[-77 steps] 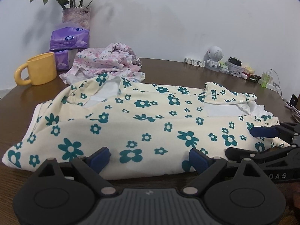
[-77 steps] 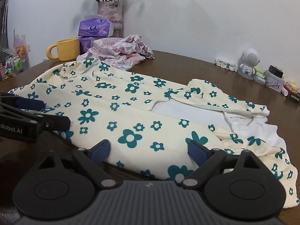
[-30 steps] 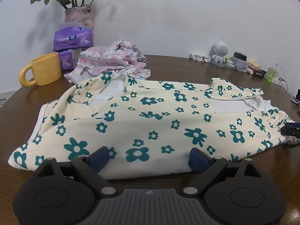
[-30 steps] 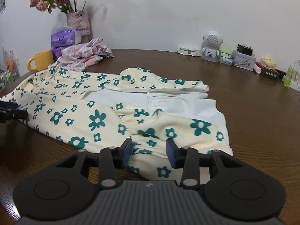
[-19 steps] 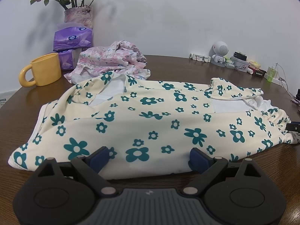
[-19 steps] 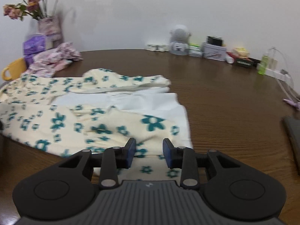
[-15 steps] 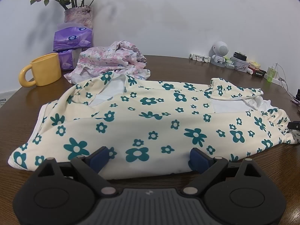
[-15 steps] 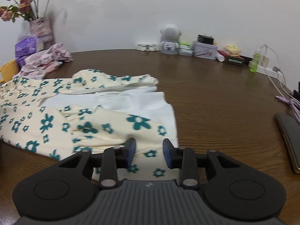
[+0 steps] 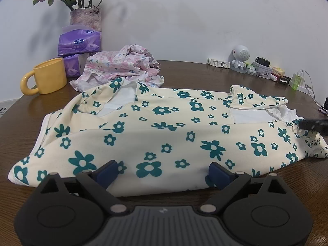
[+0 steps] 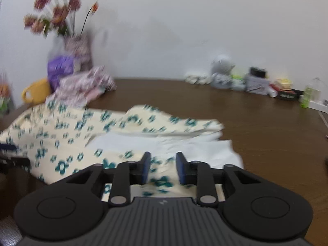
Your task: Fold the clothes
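Note:
A cream garment with teal flowers (image 9: 164,127) lies spread on the brown table (image 9: 205,78), its white lining showing at the right end. My left gripper (image 9: 163,169) is open wide at the garment's near edge, one pad on each side of a stretch of the hem. My right gripper (image 10: 163,164) is at the garment's (image 10: 71,127) right end; its jaws are closing with flowered cloth between them, and a gap still shows between the pads. The right wrist view is blurred by motion. In the left wrist view, the right gripper's tip (image 9: 311,124) shows over that end.
A yellow mug (image 9: 49,75), purple tissue packs (image 9: 79,43), a vase of flowers (image 9: 86,18) and a crumpled pink floral garment (image 9: 121,67) stand at the back left. A white robot figure (image 9: 240,58), small boxes and cables line the back right.
The right gripper's jaws have narrowed and its view has swung back left over the garment's end, now blurred. Its tip has risen a little in the left view. The left gripper has not moved.

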